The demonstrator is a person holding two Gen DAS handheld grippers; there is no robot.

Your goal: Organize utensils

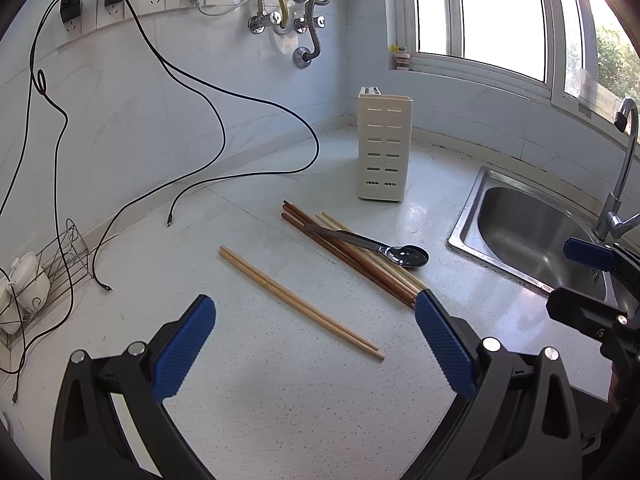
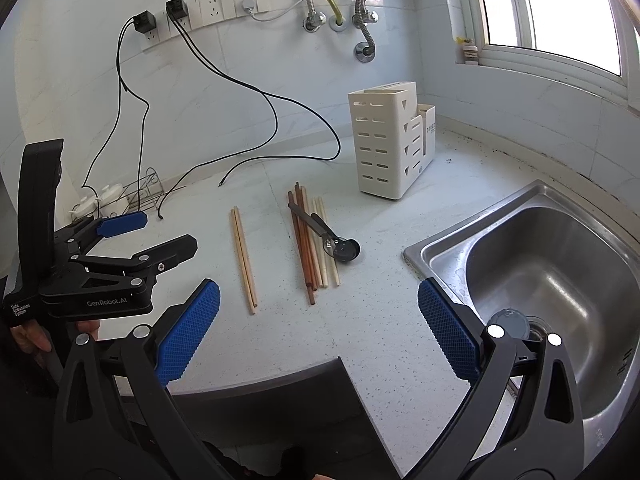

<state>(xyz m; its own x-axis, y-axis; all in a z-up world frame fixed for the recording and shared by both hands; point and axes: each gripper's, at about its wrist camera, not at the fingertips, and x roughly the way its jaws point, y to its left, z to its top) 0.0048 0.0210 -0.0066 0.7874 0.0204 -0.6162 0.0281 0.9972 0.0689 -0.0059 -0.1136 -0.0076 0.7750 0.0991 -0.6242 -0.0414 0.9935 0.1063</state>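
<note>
A pair of light bamboo chopsticks (image 1: 300, 302) lies alone on the white counter; it also shows in the right wrist view (image 2: 243, 256). A bundle of dark and light chopsticks (image 1: 352, 258) lies beside it with a metal spoon (image 1: 372, 245) across it; both show in the right wrist view, the bundle (image 2: 310, 248) and the spoon (image 2: 326, 234). A cream utensil holder (image 1: 384, 148) stands upright behind them, also in the right wrist view (image 2: 390, 140). My left gripper (image 1: 316, 344) is open and empty above the lone pair. My right gripper (image 2: 320, 332) is open and empty at the counter's front edge.
A steel sink (image 1: 532, 236) with a tap (image 1: 622, 168) is on the right, also in the right wrist view (image 2: 536, 268). Black cables (image 1: 224, 136) hang from wall sockets onto the counter. A wire rack with white cups (image 1: 36, 280) stands at the left.
</note>
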